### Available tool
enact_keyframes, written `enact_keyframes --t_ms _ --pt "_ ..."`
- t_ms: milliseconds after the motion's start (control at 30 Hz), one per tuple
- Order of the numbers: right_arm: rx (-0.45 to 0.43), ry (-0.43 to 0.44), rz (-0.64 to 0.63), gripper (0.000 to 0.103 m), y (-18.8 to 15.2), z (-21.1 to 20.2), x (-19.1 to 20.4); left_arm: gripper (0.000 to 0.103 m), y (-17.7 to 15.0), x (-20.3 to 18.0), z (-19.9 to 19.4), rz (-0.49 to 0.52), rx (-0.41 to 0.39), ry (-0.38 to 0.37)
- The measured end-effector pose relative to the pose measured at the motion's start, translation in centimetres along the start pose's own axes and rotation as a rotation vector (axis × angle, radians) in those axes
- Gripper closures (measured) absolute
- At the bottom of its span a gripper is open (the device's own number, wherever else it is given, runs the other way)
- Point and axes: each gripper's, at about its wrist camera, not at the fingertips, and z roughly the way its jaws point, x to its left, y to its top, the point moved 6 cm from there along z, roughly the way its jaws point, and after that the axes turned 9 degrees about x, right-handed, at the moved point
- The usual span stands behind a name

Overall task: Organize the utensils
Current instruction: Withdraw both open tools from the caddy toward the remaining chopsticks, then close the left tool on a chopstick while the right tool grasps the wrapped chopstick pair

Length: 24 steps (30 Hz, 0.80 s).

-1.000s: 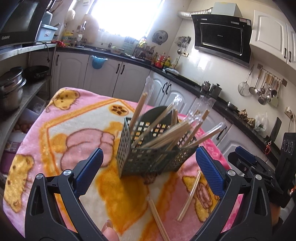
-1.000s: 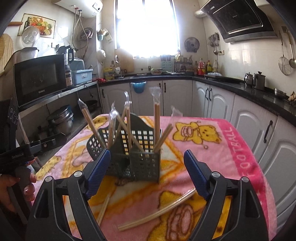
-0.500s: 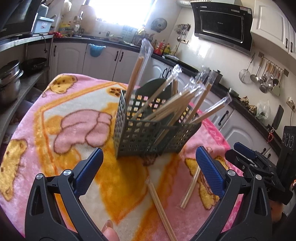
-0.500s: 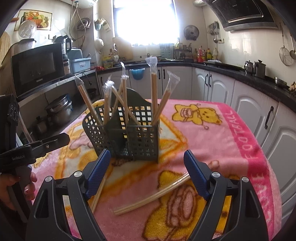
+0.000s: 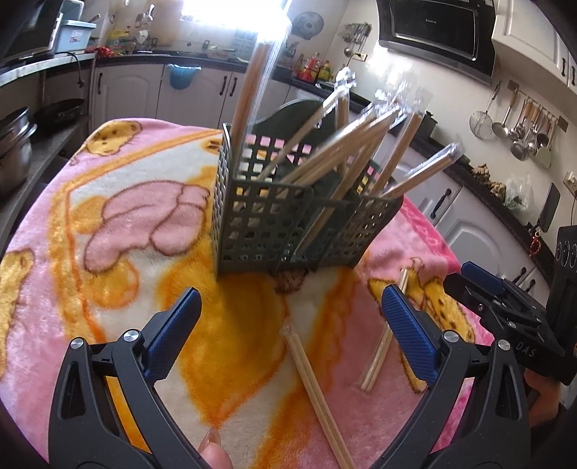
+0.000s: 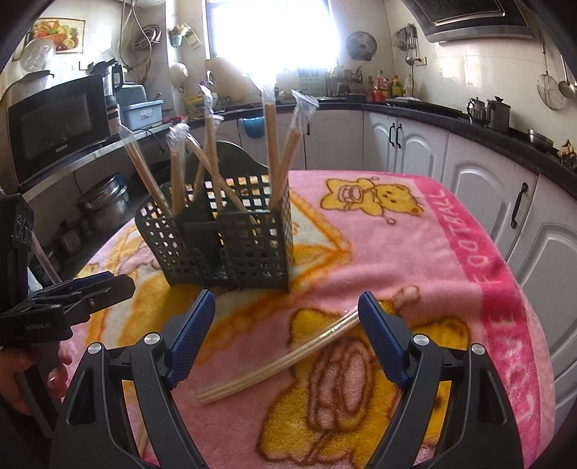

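I've got the table under its pink cartoon blanket (image 6: 414,252) filling both views. The dark green slotted caddy (image 5: 288,216) stands upright at the middle, wrapped chopsticks (image 5: 360,144) leaning out of its compartments. My left tool (image 5: 288,321) hangs wide open, nothing between the pads, above one loose chopstick pair (image 5: 317,393) lying flat near me. My right tool (image 6: 286,321) is just as wide, gripping nothing, with a second wrapped pair (image 6: 281,364) lying on the blanket below it.

Bright window (image 6: 274,32), white cabinets (image 6: 407,144), dark countertop (image 6: 425,106), tiled walls.
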Motion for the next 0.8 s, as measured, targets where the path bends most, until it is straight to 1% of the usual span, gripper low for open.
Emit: enact_keyframes --t_ms 233,400,467,533,567,633,700,800 --pt "0.048 -0.012 0.036 0.024 -0.7 1.8 -1.6 0.011 -0.7 -0.3 2.0 0.004 0.048 -0.005" --pt "0.111 -0.030 0.072 0.024 -1.3 3.7 -3.5 0.012 -1.1 -0.3 3.6 -0.005 0.086 -0.017" --pt "0.130 -0.031 0.088 0.024 -1.4 4.4 -4.3 0.019 -1.3 -0.3 4.1 -0.006 0.103 -0.023" --pt "0.156 -0.030 0.114 0.024 -1.6 5.3 -5.2 0.029 -1.4 -0.4 4.6 -0.011 0.122 -0.033" --pt "0.165 -0.028 0.126 0.024 -1.6 5.7 -5.5 0.031 -1.5 -0.4 4.9 -0.014 0.131 -0.038" --pt "0.187 -0.016 0.153 0.024 -1.6 6.5 -6.4 0.039 -1.7 -0.4 5.3 -0.020 0.148 -0.044" --pt "0.204 -0.008 0.178 0.025 -1.5 7.2 -7.0 0.044 -1.8 -0.4 5.8 -0.028 0.168 -0.054" --pt "0.228 0.013 0.203 0.029 -1.1 8.2 -7.6 0.054 -2.1 -0.5 6.4 -0.028 0.190 -0.063"
